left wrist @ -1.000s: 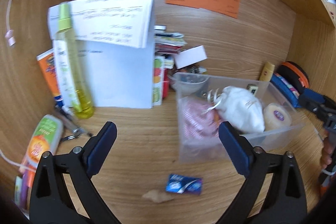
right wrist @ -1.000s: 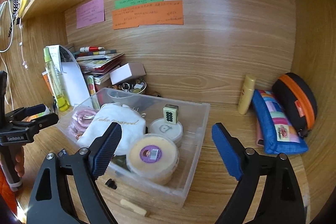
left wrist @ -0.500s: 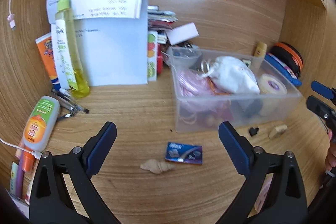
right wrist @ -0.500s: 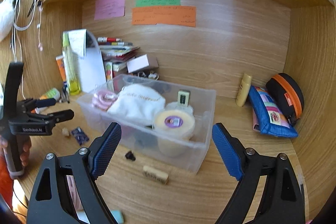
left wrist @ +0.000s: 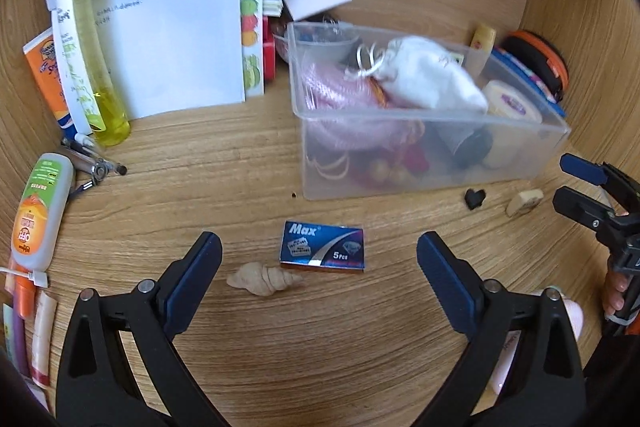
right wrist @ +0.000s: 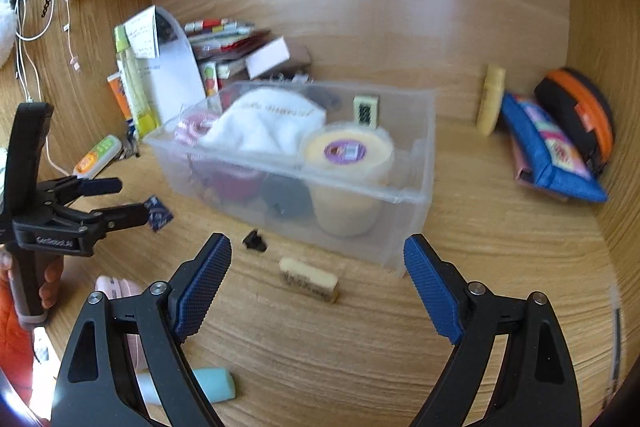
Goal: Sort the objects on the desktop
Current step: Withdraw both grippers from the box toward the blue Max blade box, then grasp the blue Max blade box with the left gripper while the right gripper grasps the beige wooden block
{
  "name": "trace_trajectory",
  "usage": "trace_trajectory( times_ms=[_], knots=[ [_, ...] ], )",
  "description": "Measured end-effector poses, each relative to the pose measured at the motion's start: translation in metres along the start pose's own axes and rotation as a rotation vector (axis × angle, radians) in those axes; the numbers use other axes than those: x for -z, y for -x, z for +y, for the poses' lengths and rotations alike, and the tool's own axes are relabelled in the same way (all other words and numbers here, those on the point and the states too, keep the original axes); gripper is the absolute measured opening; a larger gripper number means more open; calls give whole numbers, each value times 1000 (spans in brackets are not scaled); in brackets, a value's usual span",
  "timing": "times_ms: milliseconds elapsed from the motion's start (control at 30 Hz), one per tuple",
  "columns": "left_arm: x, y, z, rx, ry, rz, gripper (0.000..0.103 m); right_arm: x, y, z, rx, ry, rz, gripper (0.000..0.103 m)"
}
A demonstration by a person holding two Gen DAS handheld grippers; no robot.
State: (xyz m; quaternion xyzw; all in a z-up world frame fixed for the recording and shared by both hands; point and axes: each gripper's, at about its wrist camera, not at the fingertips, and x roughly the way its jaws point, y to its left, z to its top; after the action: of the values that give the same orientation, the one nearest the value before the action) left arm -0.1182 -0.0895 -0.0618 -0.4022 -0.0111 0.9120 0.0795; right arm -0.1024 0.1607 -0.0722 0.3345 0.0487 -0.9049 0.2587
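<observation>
A clear plastic bin (left wrist: 432,163) (right wrist: 412,163) on the wooden desk holds a white pouch (left wrist: 428,75), pink cord and a tape roll (right wrist: 346,151). In front of it lie a blue "Max" razor-blade box (left wrist: 323,247) (right wrist: 159,213), a beige shell (left wrist: 264,278), a small black heart (left wrist: 475,198) (right wrist: 254,241) and a tan eraser block (right wrist: 309,279) (left wrist: 524,202). My left gripper (left wrist: 318,277) hangs open just above the blade box and shell. My right gripper (right wrist: 318,281) is open too, with the tan block between its fingers' reach, untouched.
At the left stand a yellow spray bottle (left wrist: 86,43), an orange tube, a white folder (left wrist: 176,39) and an "OFF" bottle (left wrist: 38,211). Pouches (right wrist: 556,147) and a yellow tube (right wrist: 491,101) sit at the right wall. A pink item and a teal cylinder (right wrist: 212,383) lie near the front.
Both grippers have sunk toward the desk and tilted downward. The blade box, shell and tan block now sit closer and larger in view. Both stay open.
</observation>
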Motion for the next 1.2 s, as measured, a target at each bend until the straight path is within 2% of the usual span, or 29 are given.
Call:
trace_trajectory(
  times_ms=[167, 400, 500, 533, 600, 733, 900, 1033, 1133, 1200],
  knots=[
    [0, -9, -9, -14, -46, 40, 99, 2, -13, -8, -55, -52, 69, 86],
    [-1, -14, -10, -8, -67, 67, 98, 2, -23, -2, -52, -33, 124, 85],
    [-1, -15, -9, -17, -54, 75, 87, 2, -29, 2, -44, -20, 147, 84],
    [-1, -16, -7, -22, -43, 80, 81, 2, -31, 2, -46, -19, 152, 83],
    [-2, -16, -3, -16, -26, 83, 78, 2, -32, 2, -53, -21, 156, 77],
    [-1, -14, -4, -21, -29, 84, 76, 1, -37, -1, -42, -36, 174, 73],
    [-1, -14, -7, -1, -36, 82, 72, 1, -43, 1, -45, -34, 203, 61],
    [0, -14, -14, 17, -66, 86, 72, 1, -45, 0, -48, -35, 207, 58],
    [-2, -16, -12, 25, -74, 88, 69, 0, -45, -2, -51, -47, 204, 52],
    [-4, -16, -11, 24, -74, 87, 67, -1, -45, -5, -60, -62, 201, 44]
  ],
)
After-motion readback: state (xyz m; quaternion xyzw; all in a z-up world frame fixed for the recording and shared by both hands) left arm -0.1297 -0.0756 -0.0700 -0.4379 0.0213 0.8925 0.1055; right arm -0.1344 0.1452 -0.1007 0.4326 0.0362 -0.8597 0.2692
